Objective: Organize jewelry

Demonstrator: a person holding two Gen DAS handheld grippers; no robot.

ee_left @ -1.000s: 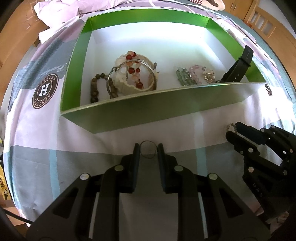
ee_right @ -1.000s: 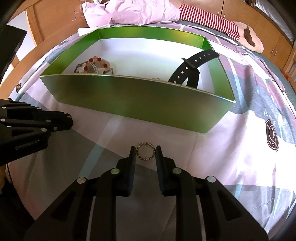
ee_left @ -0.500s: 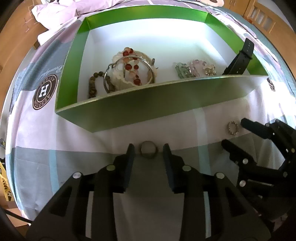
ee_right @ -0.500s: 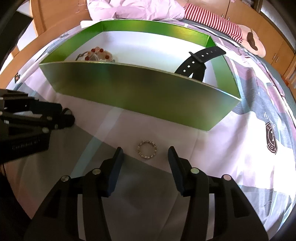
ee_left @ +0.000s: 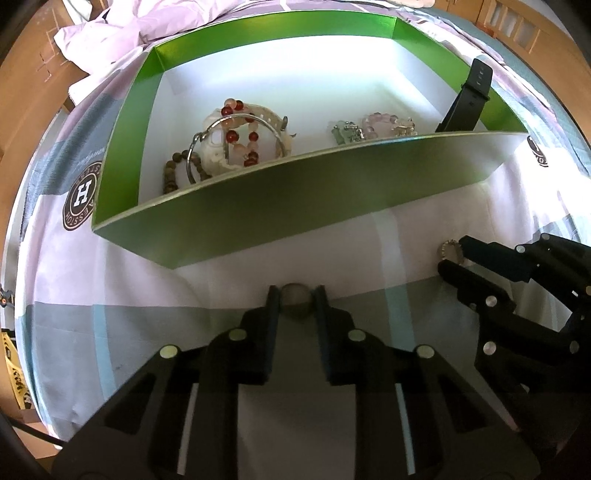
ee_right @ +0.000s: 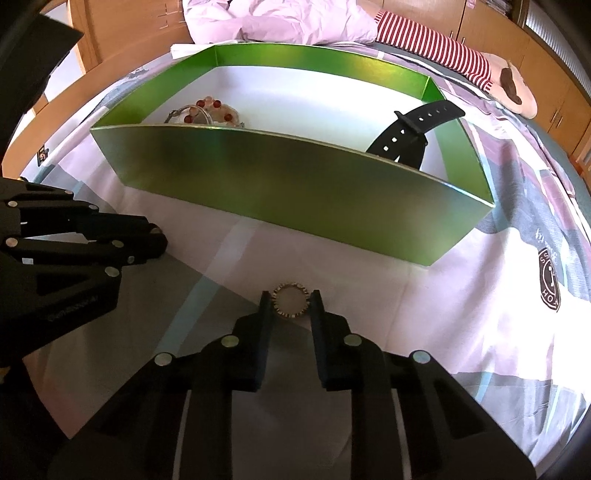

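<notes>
A green box with a white floor (ee_left: 258, 210) (ee_right: 280, 192) sits on the bedspread. It holds bead bracelets (ee_left: 240, 129), a silver bangle, pale pink beads (ee_left: 384, 123) and a black watch strap (ee_left: 469, 99) (ee_right: 410, 133). My left gripper (ee_left: 296, 295) is shut on a plain dark ring (ee_left: 295, 301), in front of the box's near wall. My right gripper (ee_right: 290, 301) is shut on a studded metal ring (ee_right: 290, 300), also in front of the box; this ring also shows in the left wrist view (ee_left: 448, 251).
The patterned bedspread (ee_right: 480, 295) covers the bed. A crumpled pink quilt (ee_right: 277, 22) and a striped soft toy (ee_right: 443, 51) lie behind the box. Wooden furniture (ee_right: 554, 74) stands at the far right. Each gripper shows at the side of the other's view.
Half a second ago both grippers were open around their rings on the bedspread. Now both have shut on them.
</notes>
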